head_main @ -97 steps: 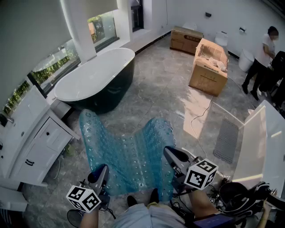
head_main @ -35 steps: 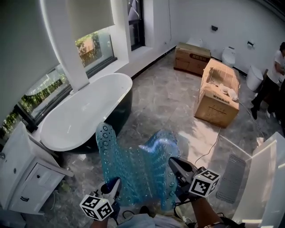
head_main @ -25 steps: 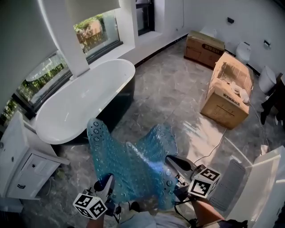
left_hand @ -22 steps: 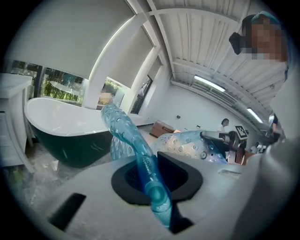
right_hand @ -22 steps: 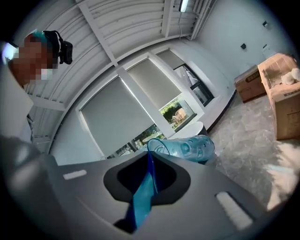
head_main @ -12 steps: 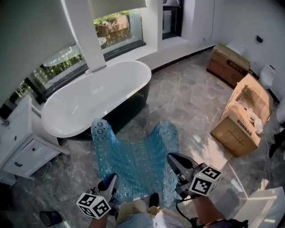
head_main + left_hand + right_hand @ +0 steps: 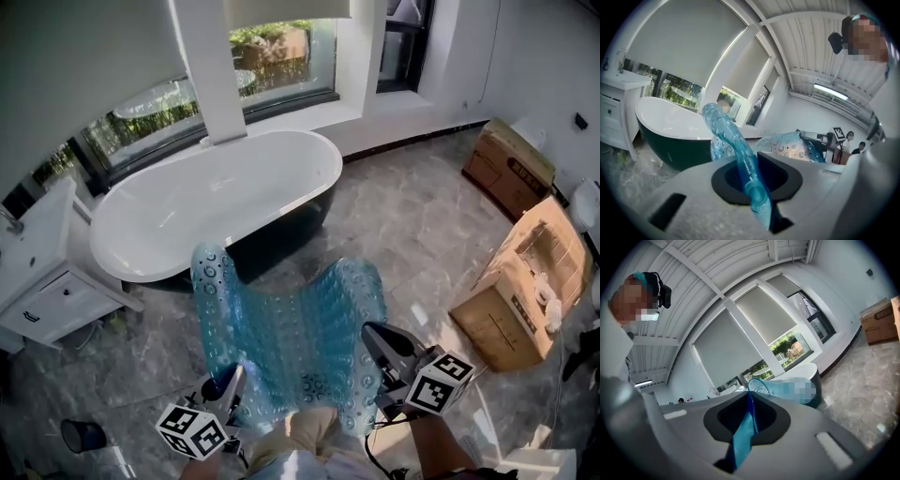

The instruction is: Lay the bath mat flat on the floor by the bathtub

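A translucent blue bath mat (image 7: 281,328) with round suction cups hangs stretched between my two grippers above the grey floor, its far edge curling up near the bathtub (image 7: 216,202). My left gripper (image 7: 232,382) is shut on the mat's near left edge (image 7: 750,178). My right gripper (image 7: 373,339) is shut on the near right edge (image 7: 743,432). The tub is white inside and dark green outside (image 7: 670,140), just beyond the mat.
A white vanity cabinet (image 7: 47,281) stands left of the tub. Cardboard boxes (image 7: 525,281) sit at the right, another (image 7: 511,164) farther back. A dark cup (image 7: 80,436) is on the floor at lower left. Windows run behind the tub.
The view has swung left, so the tub now lies straight ahead and the boxes have slid right. The mat stays held in both grippers, hanging in much the same shape.
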`<state>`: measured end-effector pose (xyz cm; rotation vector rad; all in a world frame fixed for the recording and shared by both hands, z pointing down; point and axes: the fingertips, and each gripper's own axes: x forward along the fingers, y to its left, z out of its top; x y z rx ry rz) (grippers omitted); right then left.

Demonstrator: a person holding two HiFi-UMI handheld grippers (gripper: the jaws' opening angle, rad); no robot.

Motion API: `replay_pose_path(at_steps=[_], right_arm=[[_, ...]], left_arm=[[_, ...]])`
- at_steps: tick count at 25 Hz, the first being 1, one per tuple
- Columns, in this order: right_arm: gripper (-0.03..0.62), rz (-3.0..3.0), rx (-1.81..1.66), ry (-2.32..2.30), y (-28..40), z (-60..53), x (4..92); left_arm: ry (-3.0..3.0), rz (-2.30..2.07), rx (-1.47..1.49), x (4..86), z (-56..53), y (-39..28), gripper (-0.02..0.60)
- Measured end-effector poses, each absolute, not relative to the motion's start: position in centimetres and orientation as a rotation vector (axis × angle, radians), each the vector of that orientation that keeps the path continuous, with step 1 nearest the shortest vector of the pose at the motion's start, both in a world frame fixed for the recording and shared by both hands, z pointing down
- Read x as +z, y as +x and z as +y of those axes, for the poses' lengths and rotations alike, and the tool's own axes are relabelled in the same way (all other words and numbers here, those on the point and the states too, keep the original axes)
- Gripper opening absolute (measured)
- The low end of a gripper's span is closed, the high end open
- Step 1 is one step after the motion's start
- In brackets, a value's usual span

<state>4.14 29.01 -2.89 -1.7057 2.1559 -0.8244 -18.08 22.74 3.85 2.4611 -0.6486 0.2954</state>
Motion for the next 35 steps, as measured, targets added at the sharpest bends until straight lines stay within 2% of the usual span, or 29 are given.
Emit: replay_pose_path(at_steps=[12,28,35], right_arm=[[0.017,2.321,-0.937,-1.59,10.9,19.3,1.4],[0.017,2.559,-0.976,-1.459,13.6,10.0,2.6],[0.017,2.612,-1.0,-1.393,16.6,6.8,6.1]], left_arm=[[2.323,-0.852,0.333,9.0,17.3,-14.1,0.048],[2.232,-1.023,0.321,9.4,12.5,-11.4,0.048],[2.179,-1.089,0.326,11.6,11.2,-8.9,0.046]])
